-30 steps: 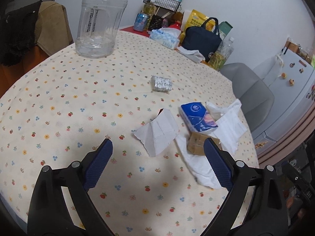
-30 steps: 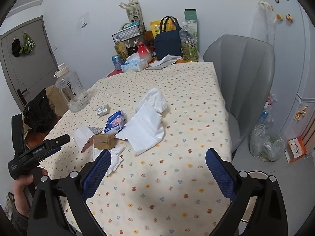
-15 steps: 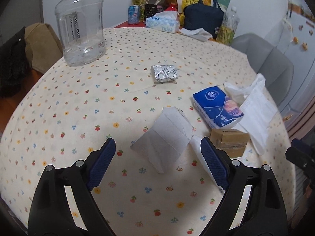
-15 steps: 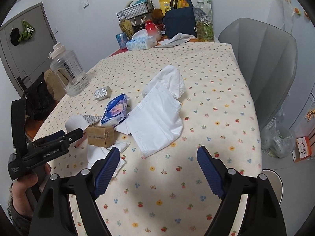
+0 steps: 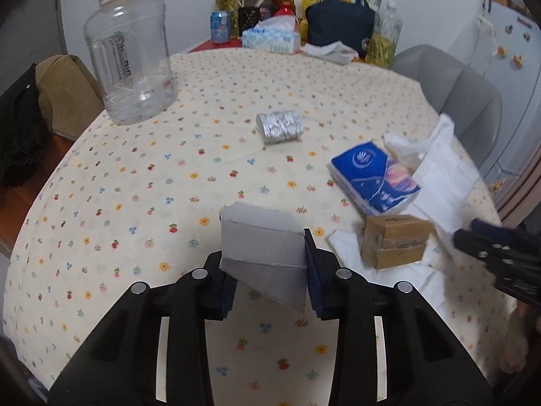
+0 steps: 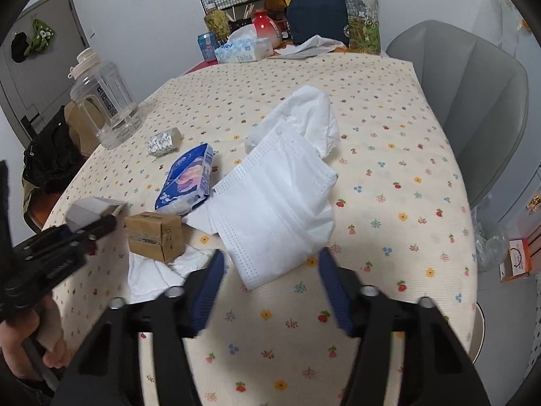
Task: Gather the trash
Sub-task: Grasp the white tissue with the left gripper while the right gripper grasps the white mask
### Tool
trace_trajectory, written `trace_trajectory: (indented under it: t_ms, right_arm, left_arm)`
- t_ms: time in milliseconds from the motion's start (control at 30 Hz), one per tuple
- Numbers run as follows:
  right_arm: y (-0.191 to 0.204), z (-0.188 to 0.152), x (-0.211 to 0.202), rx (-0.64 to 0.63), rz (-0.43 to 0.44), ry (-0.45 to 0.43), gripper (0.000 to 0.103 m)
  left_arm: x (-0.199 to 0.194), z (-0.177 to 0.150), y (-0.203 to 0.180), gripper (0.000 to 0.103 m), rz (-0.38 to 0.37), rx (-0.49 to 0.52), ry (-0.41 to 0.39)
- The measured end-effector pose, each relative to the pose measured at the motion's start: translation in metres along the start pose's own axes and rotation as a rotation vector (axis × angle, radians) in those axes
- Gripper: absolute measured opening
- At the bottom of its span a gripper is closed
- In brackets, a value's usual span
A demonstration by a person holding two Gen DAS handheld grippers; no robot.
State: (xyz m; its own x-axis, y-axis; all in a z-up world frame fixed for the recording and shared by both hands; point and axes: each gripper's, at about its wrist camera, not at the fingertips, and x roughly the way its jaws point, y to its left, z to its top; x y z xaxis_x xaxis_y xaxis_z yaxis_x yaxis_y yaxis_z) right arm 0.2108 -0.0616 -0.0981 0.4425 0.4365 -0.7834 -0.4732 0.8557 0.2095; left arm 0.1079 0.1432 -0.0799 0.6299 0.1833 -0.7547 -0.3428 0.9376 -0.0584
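My left gripper point(image 5: 268, 264) is shut on a folded white tissue point(image 5: 260, 247), held just above the flowered tablecloth point(image 5: 135, 182); it also shows in the right wrist view point(image 6: 89, 209). My right gripper point(image 6: 270, 284) is open, its fingers on either side of the near corner of a white face mask point(image 6: 274, 209). A small cardboard box point(image 6: 155, 237), a blue tissue pack point(image 6: 187, 179), a foil blister pack point(image 5: 280, 127) and crumpled white tissue point(image 6: 307, 118) lie on the table.
A big clear water jug point(image 5: 130, 57) stands at the far left. A tissue box point(image 5: 270, 39), navy bag point(image 5: 339, 23), bottles and a wire basket crowd the far edge. A grey chair point(image 6: 463, 101) stands to the right.
My left gripper has closed on the folded tissue and lifted it. My right gripper has moved forward and narrowed around the corner of the face mask.
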Motion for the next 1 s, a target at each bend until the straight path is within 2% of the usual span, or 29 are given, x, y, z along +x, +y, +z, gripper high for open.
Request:
trace_trajectory:
  t_ms: [67, 200, 767, 1000]
  right_arm:
    - [-0.003, -0.001, 0.004, 0.01, 0.022, 0.02, 0.012]
    - [-0.006, -0.006, -0.008, 0.022, 0.053, -0.008, 0.005]
    - [-0.045, -0.018, -0.107, 0.102, 0.149, -0.174, 0.004]
    - [-0.07, -0.02, -0.132, 0.135, 0.108, -0.236, 0.004]
  left_arm:
    - [-0.012, 0.001, 0.005, 0.034, -0.021, -0.022, -0.02]
    - [-0.029, 0.003, 0.005, 0.034, -0.068, -0.036, -0.046]
    - [-0.063, 0.017, -0.076, 0.034, -0.201, 0.071, -0.12]
    - [-0.068, 0.021, -0.113, 0.034, -0.246, 0.129, -0.127]
